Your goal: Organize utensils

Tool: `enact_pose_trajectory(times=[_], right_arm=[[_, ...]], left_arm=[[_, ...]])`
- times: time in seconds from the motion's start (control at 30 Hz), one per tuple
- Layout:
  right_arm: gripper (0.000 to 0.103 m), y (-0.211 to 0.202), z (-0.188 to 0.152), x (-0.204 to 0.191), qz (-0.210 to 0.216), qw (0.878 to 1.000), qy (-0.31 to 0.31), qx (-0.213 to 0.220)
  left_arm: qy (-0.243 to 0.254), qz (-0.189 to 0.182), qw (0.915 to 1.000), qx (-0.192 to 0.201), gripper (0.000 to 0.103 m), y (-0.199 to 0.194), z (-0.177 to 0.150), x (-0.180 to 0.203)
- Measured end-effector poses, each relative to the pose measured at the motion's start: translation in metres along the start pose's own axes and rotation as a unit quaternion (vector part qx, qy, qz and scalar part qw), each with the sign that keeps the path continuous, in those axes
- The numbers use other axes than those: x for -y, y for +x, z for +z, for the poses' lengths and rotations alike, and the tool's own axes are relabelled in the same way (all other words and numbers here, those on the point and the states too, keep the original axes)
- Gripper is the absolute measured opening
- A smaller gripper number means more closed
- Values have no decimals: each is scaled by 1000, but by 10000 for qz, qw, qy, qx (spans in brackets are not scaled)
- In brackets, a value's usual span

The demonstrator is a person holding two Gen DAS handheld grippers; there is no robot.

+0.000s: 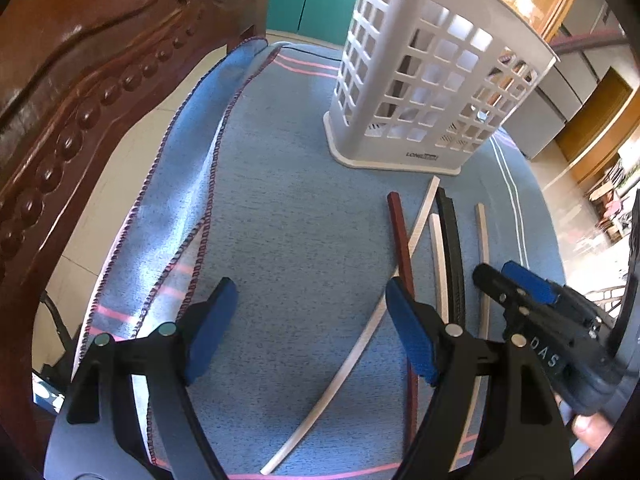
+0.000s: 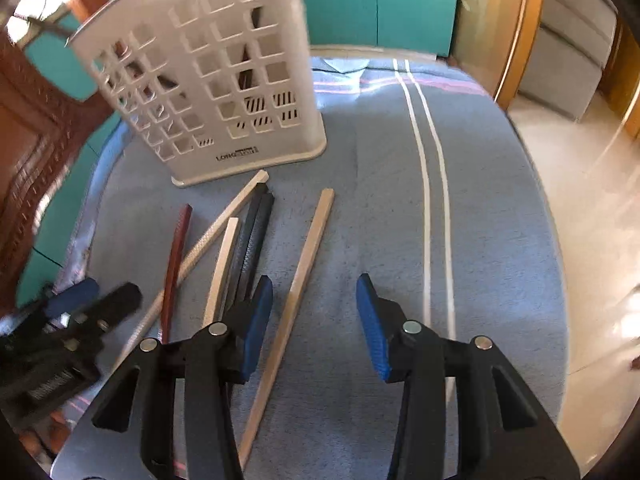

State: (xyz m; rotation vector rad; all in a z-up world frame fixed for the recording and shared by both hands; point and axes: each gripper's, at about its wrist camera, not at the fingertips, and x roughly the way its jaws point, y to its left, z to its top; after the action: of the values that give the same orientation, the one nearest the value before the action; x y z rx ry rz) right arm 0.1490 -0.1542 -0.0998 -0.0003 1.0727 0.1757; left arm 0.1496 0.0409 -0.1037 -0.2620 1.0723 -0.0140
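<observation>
Nearest the lens in the left wrist view, the left gripper stands spread wide with nothing between its blue pads, hovering over bare blue cloth at the bottom of the frame. To its lower right the right gripper shows from the side; in its own view the right gripper is parted about halfway and also empty, with a pale wooden chopstick running up the frame just inside its left pad, not pinched.

Loose chopsticks lie fanned out on the cloth-covered bench in the lower middle of both views: a dark red chopstick, a long pale chopstick crossing it on a slant, a shorter pale chopstick, and black chopsticks side by side. Their far tips point toward the white slotted holder, which stands upright in the upper left of the right view and the upper middle of the left view. Some dark sticks already seem to stand inside it, seen through the holes.

Judging by this, the step in hand is picking the next chopstick, most likely the lone pale one under the right gripper. That calls for lowering until the pads straddle it, pinching it, then lifting, tipping it upright and dropping it through the holder's open top without knocking the holder.
</observation>
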Motion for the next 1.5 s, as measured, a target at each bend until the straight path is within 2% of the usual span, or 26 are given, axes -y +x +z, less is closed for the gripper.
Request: enact_pose_trajectory(times=[0.1,0.13,0.33,0.4,0.5,0.6,0.8,0.83,0.9,0.97,1.07,1.1,1.27,1.5], right_arm=[[29,-2,-1,4,-52,10000,4,-57],[28,-3,-2,7,-38,10000,28,-67],[28,-2,-2,14,-7,9999,112,-80],[28,-3,-1,15,14,9998,193,-77],[28,1,2,17,23,9997,235,-58],[28,3,4,19,15,9998,216,-45],[28,2,1,14,-40,9999,118,-29],[28,2,0,12,-73,9999,83,-22],[28,3,2,9,-177,9998,5,10],[28,5,4,8,-262,9996,-34,29],[25,10,9,5,-335,9992,-208,48],[14,10,11,5,-309,9992,-232,35],[7,3,7,9,-124,9995,-246,-149],[7,-1,0,4,-278,9983,-481,-171]], left_arm=[[50,7,10000,2,77,1,0,1],[100,-40,9999,0,77,2,-1,4],[217,-428,9988,-32,77,9,6,19],[99,-591,9982,-52,70,13,15,20],[-91,-859,9961,-153,65,24,33,22],[-57,-673,9976,-131,54,28,42,26],[276,-235,9993,43,51,31,42,43],[409,-118,9991,88,46,32,41,48],[623,97,9979,139,19,33,39,55],[812,195,9964,160,13,33,37,63],[811,106,9965,145,10,30,34,64],[788,98,9968,134,9,28,31,62],[667,144,9976,106,7,21,20,48],[610,170,9980,67,8,23,15,29]])
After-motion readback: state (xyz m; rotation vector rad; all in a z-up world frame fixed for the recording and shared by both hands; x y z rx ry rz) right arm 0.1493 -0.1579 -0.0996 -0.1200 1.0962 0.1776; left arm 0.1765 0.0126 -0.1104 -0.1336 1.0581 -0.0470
